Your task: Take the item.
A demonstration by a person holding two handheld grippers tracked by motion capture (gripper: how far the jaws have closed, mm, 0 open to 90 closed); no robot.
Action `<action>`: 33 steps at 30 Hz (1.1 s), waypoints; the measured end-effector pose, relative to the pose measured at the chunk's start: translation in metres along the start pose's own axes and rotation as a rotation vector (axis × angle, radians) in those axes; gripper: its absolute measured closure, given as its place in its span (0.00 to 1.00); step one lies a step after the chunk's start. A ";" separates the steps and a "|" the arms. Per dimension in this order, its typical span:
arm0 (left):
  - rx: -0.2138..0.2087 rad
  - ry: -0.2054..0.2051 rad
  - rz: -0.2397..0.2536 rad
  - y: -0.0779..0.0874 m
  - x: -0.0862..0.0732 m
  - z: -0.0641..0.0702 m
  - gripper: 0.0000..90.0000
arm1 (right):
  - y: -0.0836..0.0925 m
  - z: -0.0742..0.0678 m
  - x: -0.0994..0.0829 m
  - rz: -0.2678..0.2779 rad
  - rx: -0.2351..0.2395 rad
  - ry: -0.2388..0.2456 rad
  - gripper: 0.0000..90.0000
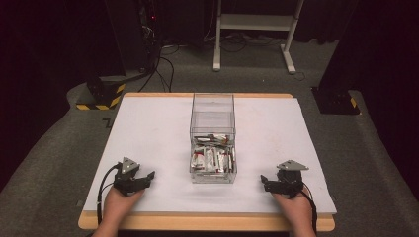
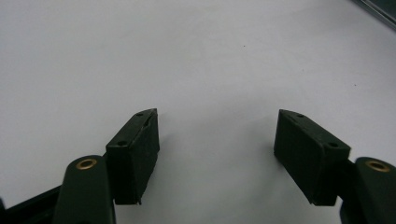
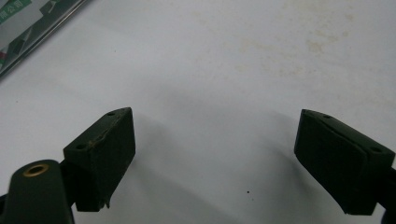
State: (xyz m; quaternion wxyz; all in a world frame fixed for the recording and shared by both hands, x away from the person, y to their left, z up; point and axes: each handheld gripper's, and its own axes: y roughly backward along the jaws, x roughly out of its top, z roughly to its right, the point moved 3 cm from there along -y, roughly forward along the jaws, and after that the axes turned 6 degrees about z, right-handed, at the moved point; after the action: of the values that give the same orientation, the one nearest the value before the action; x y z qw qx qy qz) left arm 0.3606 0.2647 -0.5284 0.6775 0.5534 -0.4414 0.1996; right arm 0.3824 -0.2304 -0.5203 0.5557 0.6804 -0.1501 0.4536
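Both hands parked on the near edge of the white table [image 1: 158,123], one each side of the clear box [image 1: 213,140]. I read this as a rest pose: grippers well apart so neither blocks the other's path in.

Left gripper [image 1: 148,176]: jaws spread wide, nothing btwn them, just bare table ahead in the left gripper view [image 2: 216,135]. Box sits off to its right, ahead of the jaw tips, not touching.

Right gripper [image 1: 265,180]: jaws also spread wide, empty; right gripper view [image 3: 215,154] has only the table btwn the pads, w/ the box's lower edge [image 3: 32,28] up at the far left of the jaws. So box is ahead and left of that one.

Sachets [image 1: 212,157], red-and-white, lie heaped in the near compartment of the box, below its rim; a few more sit just behind. Far part looks empty. Tall walls mean I'd go in from above, jaws pointing down, prob. one gripper only.
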 end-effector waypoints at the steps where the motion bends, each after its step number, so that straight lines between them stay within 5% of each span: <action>1: 0.000 0.000 0.000 0.000 0.000 0.000 0.35 | 0.002 -0.001 0.002 0.002 0.001 0.004 0.15; 11: 0.000 -0.001 0.000 0.000 0.000 0.000 0.35 | 0.015 -0.010 0.013 0.074 0.001 0.025 0.17; 33: 0.000 -0.003 -0.003 0.000 0.000 0.000 0.35 | 0.030 -0.036 0.038 0.124 0.051 0.033 0.21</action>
State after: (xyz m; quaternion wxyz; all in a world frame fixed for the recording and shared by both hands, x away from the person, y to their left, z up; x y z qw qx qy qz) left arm 0.3604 0.2649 -0.5282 0.6770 0.5546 -0.4416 0.1977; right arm 0.3654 -0.1972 -0.4730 0.5113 0.6763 -0.1710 0.5019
